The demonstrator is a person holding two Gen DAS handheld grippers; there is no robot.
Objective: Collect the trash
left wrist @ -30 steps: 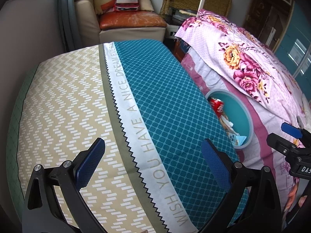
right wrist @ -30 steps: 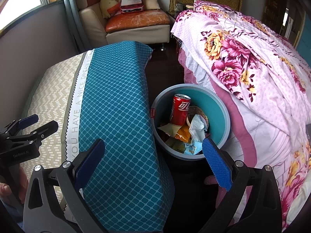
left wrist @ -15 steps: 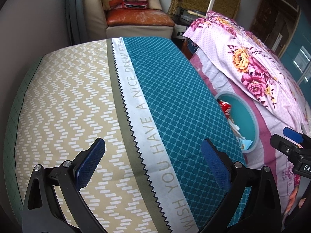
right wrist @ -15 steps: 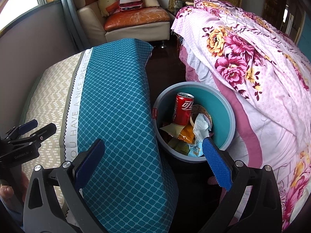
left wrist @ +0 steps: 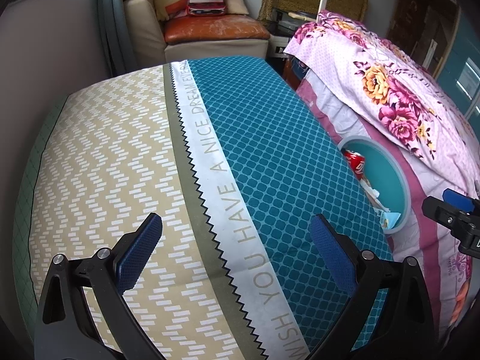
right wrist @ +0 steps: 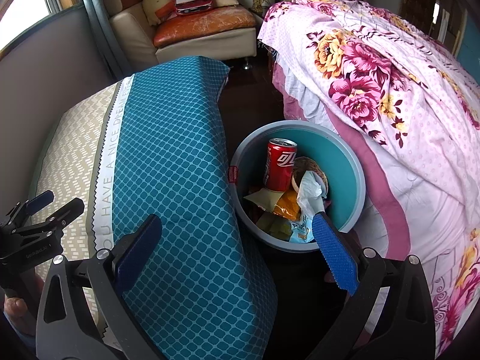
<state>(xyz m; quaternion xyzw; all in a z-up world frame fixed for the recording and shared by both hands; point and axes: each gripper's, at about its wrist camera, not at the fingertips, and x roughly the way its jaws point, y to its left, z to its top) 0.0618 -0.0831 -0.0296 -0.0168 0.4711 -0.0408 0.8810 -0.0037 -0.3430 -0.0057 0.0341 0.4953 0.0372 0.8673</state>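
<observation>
A round teal bin [right wrist: 351, 162] stands on the floor between the table and the bed. It holds a red can [right wrist: 279, 165], a white tissue [right wrist: 309, 189], a brown cup and snack wrappers [right wrist: 288, 207]. The bin also shows in the left wrist view [left wrist: 390, 162] past the table's right edge. My right gripper [right wrist: 237, 246] is open and empty, above the table's edge and the bin's near rim. My left gripper [left wrist: 235, 246] is open and empty over the tablecloth [left wrist: 150, 165].
The table carries a beige and teal cloth [right wrist: 171, 150] with a lettered band. A bed with a pink floral cover [right wrist: 375, 75] is right of the bin. A sofa chair [left wrist: 210, 30] with a bottle-shaped cushion stands at the back.
Both grippers stay open and empty. The left view has shifted slightly, so the bin sits further right and lower. The right view has drifted a little, with the bin slightly lower.
</observation>
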